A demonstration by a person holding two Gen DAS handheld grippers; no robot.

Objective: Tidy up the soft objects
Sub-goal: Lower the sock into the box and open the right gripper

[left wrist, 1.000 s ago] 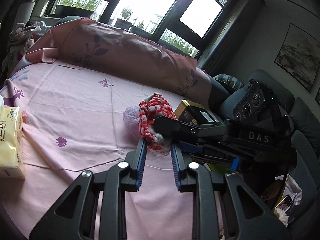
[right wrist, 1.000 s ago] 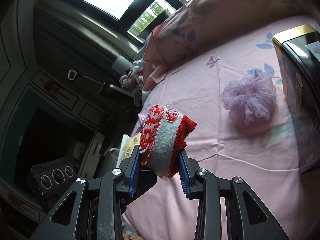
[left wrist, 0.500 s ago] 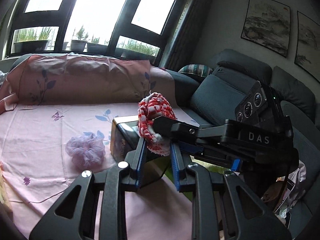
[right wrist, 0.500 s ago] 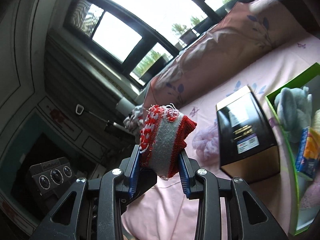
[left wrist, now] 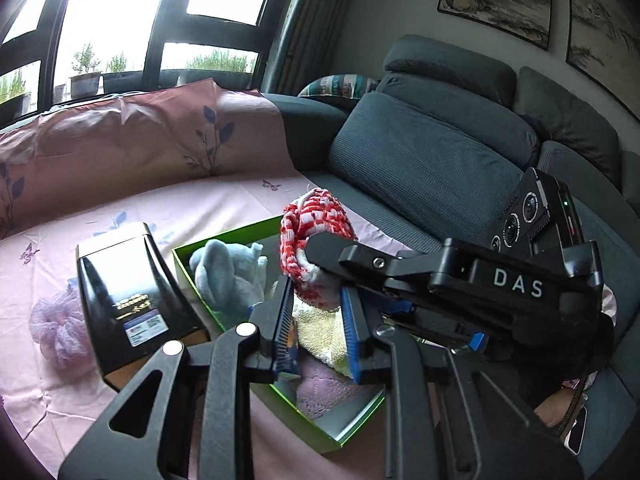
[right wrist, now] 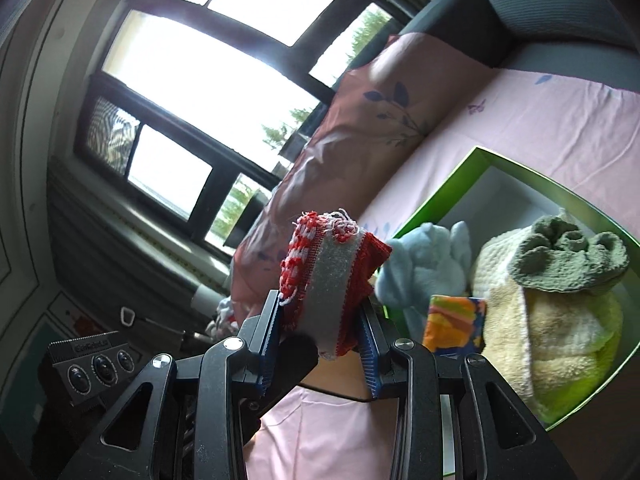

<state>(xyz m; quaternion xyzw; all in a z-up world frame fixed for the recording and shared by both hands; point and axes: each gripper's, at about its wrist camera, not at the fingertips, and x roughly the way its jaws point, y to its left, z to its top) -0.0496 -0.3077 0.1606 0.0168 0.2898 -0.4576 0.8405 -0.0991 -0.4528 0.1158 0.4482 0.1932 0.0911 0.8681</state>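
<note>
**Red and white knit piece held over the green box**

You hold the red and white knit piece [right wrist: 328,276] with both tools. Your right hand-held gripper [right wrist: 320,336] squeezes it from two sides, and your left hand-held gripper [left wrist: 316,320] pinches its lower end. The piece is up in the air, just above the green box [left wrist: 224,236] on the pink sheet [left wrist: 168,208]. In the box lie a blue soft toy [right wrist: 424,268] and a cream towel [right wrist: 548,332]. A black box [left wrist: 128,296] stands beside it, and a purple scrunchie [left wrist: 56,328] lies near that.
</note>
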